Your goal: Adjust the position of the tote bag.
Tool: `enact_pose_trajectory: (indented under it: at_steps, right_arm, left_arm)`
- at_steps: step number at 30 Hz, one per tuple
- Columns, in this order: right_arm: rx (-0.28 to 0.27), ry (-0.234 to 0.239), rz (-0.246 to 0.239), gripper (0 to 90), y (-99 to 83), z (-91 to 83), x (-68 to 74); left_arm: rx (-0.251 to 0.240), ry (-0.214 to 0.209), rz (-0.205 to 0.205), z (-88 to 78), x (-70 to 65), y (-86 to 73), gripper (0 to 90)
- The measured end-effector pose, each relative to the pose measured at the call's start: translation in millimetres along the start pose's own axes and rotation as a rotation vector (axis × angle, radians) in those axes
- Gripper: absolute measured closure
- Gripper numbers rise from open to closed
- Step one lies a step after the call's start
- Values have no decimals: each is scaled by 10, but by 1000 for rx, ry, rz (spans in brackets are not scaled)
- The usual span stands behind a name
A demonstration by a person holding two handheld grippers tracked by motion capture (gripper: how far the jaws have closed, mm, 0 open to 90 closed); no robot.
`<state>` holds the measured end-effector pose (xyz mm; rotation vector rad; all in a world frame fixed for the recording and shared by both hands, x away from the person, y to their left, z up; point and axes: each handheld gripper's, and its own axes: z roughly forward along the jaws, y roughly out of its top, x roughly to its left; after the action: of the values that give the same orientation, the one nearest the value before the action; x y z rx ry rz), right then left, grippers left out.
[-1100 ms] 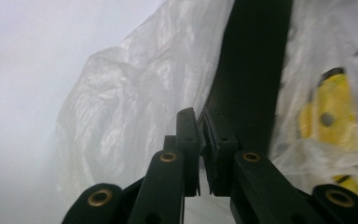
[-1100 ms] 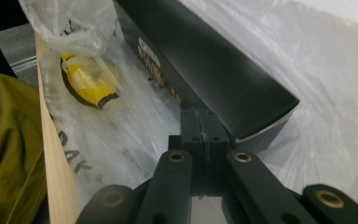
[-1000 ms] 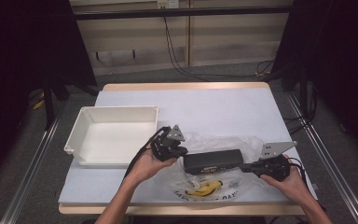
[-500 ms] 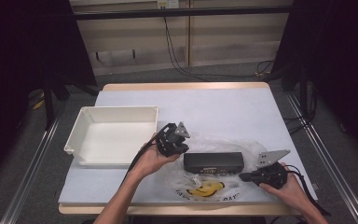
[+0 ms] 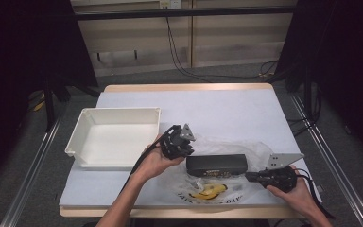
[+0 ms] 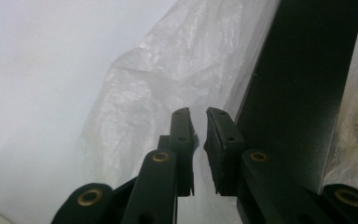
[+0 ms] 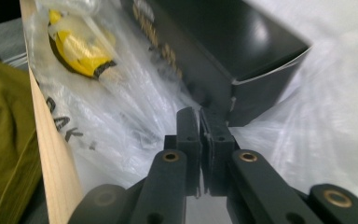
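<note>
Left claw [image 5: 189,150] newly off plastic bag [image 5: 227,146], slightly parted; right claw [image 5: 249,176] pinching bag film, black box [image 5: 216,164] half-veiled.

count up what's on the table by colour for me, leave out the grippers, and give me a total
White: 1, the tray
Black: 1, the long box
Clear: 1, the plastic bag with yellow print
Total: 3
</note>
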<state>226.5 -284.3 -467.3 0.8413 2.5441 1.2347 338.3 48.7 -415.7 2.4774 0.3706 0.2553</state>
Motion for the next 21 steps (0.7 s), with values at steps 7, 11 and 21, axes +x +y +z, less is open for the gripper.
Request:
enact_pose_trajectory:
  at_steps: [7,11,21]
  right_arm:
    - [-165,-58,44,746,-32,-246,73]
    - [-237,-83,76,621,-96,-334,147]
    - [-313,-131,116,308,-150,-406,253]
  left_arm:
    - [-82,-48,-22,-91,82,-58,749]
    - [-142,-75,-19,-111,56,-79,728]
    - [-186,-136,45,-138,-42,-106,610]
